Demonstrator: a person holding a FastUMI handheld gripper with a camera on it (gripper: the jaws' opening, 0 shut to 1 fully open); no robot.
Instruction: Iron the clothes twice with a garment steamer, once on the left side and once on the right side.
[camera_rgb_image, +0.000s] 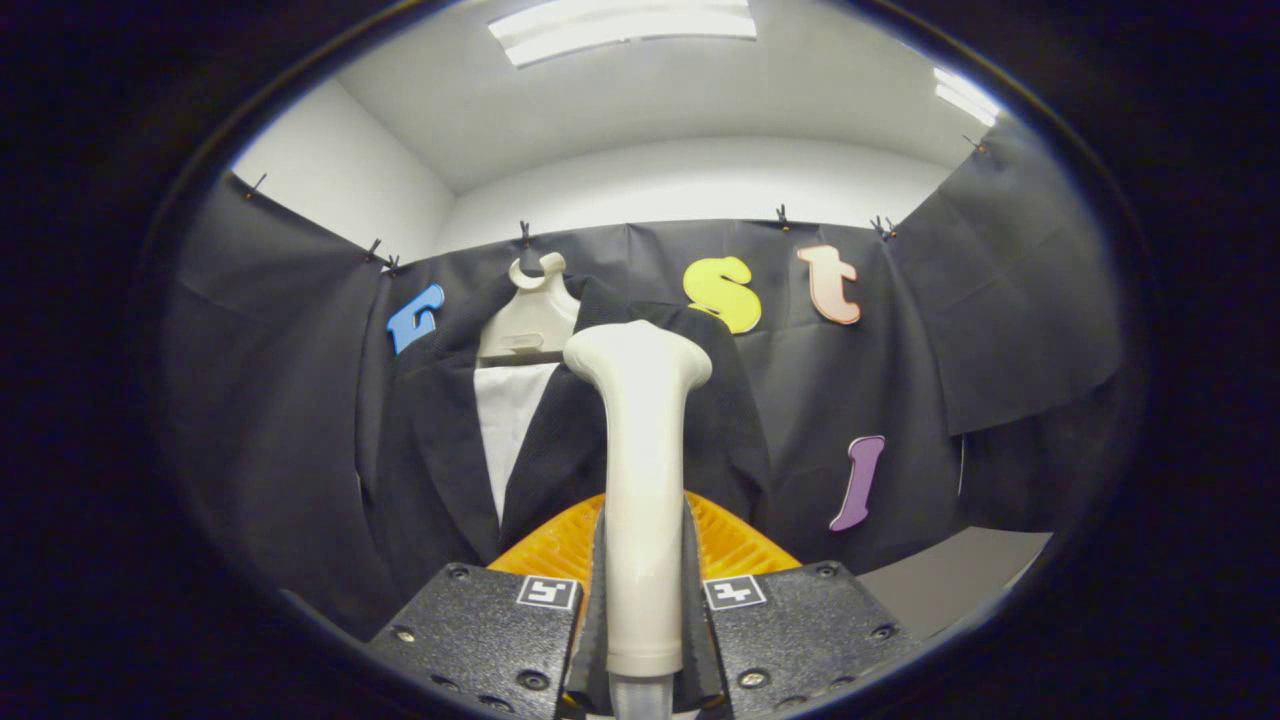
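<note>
Both jaws round smooth steamer (640, 480) handle

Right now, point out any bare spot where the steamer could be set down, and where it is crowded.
The gripper is shut on the steamer. The one bare patch is the grey surface beyond the fingers, below the purple letter and beside the jacket's hem. Straight ahead is crowded: the jacket on its hanger sits close behind the steamer head.
</note>
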